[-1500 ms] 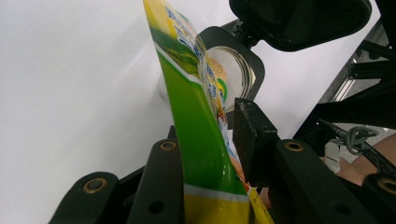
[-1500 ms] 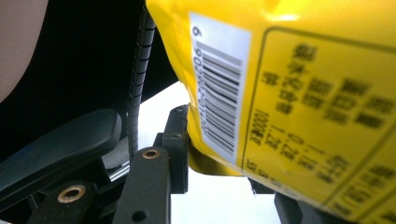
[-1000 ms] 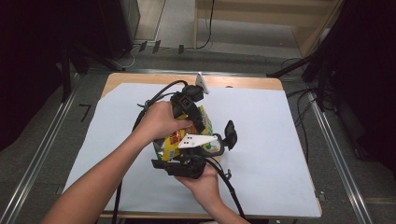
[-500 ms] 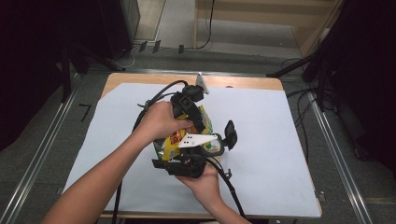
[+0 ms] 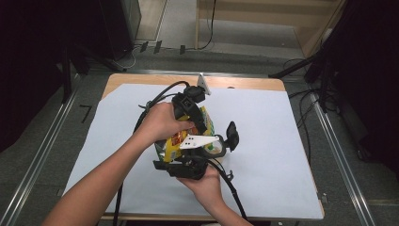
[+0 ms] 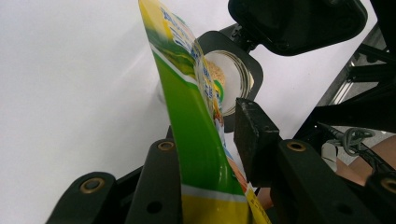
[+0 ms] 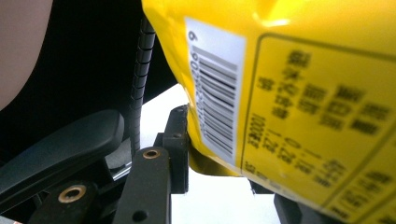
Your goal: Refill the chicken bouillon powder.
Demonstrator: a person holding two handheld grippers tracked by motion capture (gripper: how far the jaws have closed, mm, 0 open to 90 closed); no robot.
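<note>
At the middle of the white sheet (image 5: 263, 141) that covers the wooden table (image 5: 244, 83), a yellow-and-green snack bag (image 5: 178, 141) is held up off the surface between two hand-held grippers; the left gripper (image 5: 190, 110) comes at the bag from the far side, the person's left hand (image 5: 160, 123) wrapped over its body, and in the left gripper view its jaws stand partly closed with the bag's thin green edge (image 6: 198, 144) running up between them, the left jaw against the film and the right pad (image 6: 254, 135) just beside it, so whether both press cannot be told for sure; the right gripper (image 5: 188, 162) sits on the near side of the bag, carried by the right hand (image 5: 204, 181), and in the right gripper view its left pad (image 7: 177, 144) lies against the bag's yellow back by the barcode (image 7: 219, 93), the other jaw mostly hidden under the bag; beyond the bag, the left gripper view shows a clear round container (image 6: 231, 79) clasped in a black ring.
</note>
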